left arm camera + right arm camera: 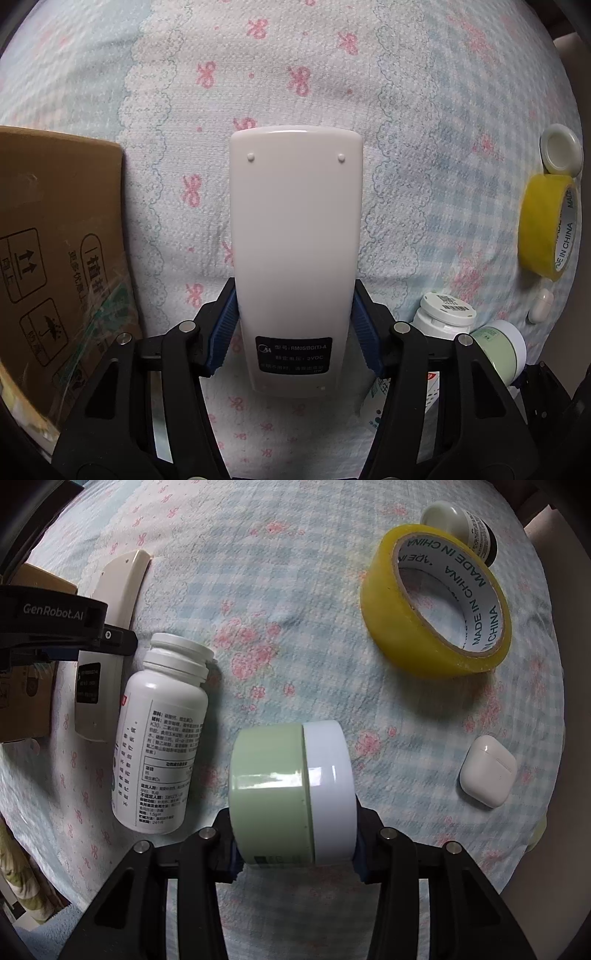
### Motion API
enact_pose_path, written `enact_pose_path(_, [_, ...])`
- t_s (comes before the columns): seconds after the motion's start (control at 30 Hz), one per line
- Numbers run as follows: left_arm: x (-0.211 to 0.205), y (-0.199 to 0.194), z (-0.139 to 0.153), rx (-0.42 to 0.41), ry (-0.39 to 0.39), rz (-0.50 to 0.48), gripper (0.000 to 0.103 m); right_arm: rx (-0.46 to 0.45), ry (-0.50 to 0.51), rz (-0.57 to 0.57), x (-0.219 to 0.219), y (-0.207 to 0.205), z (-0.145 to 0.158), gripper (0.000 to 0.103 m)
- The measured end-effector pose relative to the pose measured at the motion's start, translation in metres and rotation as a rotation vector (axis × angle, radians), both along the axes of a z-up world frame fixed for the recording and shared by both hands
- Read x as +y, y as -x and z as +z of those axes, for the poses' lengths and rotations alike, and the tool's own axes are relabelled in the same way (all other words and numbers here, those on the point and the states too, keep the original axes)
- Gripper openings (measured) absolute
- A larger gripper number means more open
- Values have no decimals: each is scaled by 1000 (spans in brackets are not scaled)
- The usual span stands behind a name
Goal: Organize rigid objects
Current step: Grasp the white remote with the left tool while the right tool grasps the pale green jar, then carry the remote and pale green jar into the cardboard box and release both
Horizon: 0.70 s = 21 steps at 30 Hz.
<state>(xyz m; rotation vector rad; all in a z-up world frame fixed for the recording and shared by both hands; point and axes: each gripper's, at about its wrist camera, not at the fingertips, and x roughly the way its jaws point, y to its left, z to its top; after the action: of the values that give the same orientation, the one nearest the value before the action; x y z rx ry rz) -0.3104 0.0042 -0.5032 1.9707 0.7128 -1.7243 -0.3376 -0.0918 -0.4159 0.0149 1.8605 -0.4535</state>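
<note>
— Two grippers, two loads, then?

— Yes. The left gripper (295, 325) is clamped on a white remote (295, 240), blue pads pressing its long edges near the labelled end, back face up. Most of its length sticks forward toward the middle of the frame. Gripping across the narrow width suits the jaw span, I'd judge.

— And the other?

— The right gripper (295, 849) squeezes a green jar (269, 794) lying sideways, one pad on its base, one on the white lid (330, 794). Holding it end to end keeps the round wall from rolling out, I think.

— Where would they go?

— Probably the cardboard box (55, 240) at the left edge of the left view, just beside the remote. That's a guess.

— What remains on the cloth?

— A white pill bottle (162, 734) on its side left of the jar, a yellow tape roll (436, 602) upper right with a small dark bottle (465, 528) behind it, and a white earbud case (487, 771) at right. All lie on the flowered bedspread (277, 590), apart from each other except the tape and small bottle, which look touching.
</note>
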Motion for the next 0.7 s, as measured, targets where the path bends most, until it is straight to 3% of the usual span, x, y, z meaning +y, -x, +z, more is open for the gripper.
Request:
enact_pose_path(0.37, [8,-8,22,65,8,-6,54,-50,9,48,6,8,26,40])
enact_pose_path(0.7, [28,-21,102,208,34,-46,54,-131,22,80,23,12,90,40])
